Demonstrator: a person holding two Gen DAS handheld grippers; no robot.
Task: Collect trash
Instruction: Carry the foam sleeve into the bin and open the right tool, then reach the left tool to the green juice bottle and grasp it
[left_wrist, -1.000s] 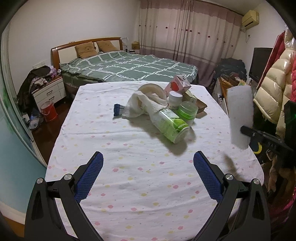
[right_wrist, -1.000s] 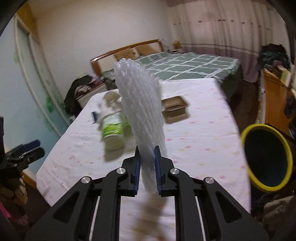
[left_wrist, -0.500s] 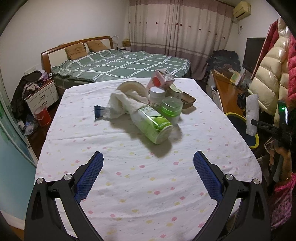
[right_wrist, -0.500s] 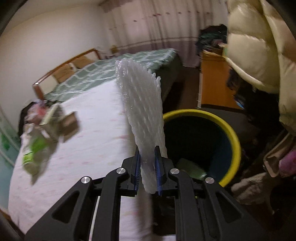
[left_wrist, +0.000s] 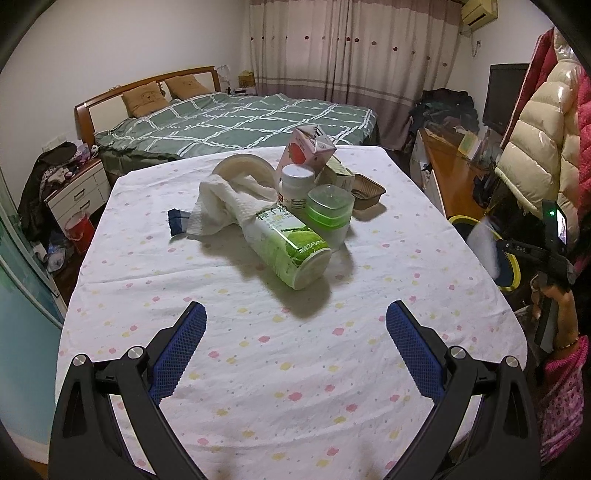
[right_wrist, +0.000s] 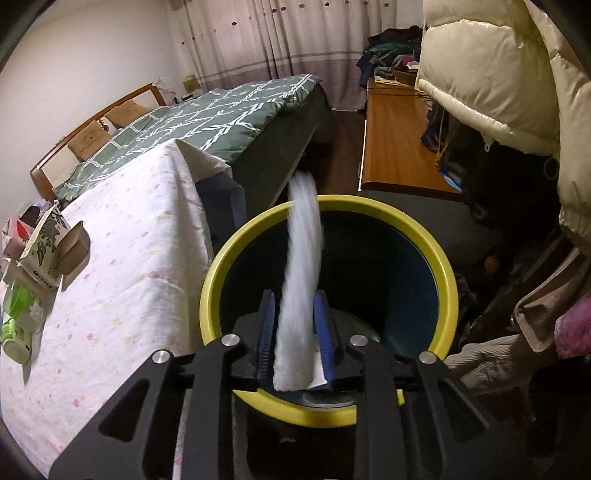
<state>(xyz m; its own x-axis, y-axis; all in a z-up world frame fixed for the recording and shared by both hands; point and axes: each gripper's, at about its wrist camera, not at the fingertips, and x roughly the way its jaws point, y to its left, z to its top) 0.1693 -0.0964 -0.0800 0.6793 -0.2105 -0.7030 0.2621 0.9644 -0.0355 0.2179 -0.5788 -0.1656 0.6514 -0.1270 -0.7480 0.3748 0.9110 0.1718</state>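
Note:
My right gripper (right_wrist: 295, 328) hangs over the mouth of the yellow-rimmed bin (right_wrist: 443, 266), and its jaws are opening. The white foam net (right_wrist: 301, 277) stands between the fingers, blurred and loose, with a gap at the left pad. The left wrist view shows the same net (left_wrist: 484, 247) over the bin (left_wrist: 458, 220) beside the table. My left gripper (left_wrist: 295, 332) is open and empty above the tablecloth (left_wrist: 258, 369), short of the trash pile: a green can (left_wrist: 291, 247) on its side, a crumpled paper towel (left_wrist: 221, 210), a green-lidded tub (left_wrist: 328, 210), a white bottle (left_wrist: 295, 184), a pink carton (left_wrist: 306, 147) and a foil tray (left_wrist: 365, 192).
A bed (left_wrist: 240, 118) stands behind the table. A wooden desk (right_wrist: 395, 140) and hanging padded coats (right_wrist: 491, 74) crowd the right side around the bin. A nightstand (left_wrist: 74, 195) and a red bucket (left_wrist: 79, 229) are on the floor at left.
My right gripper swung from over the table to above the bin, tipped down, and its jaws spread off the foam net. The left gripper drifted slightly across the table, still open.

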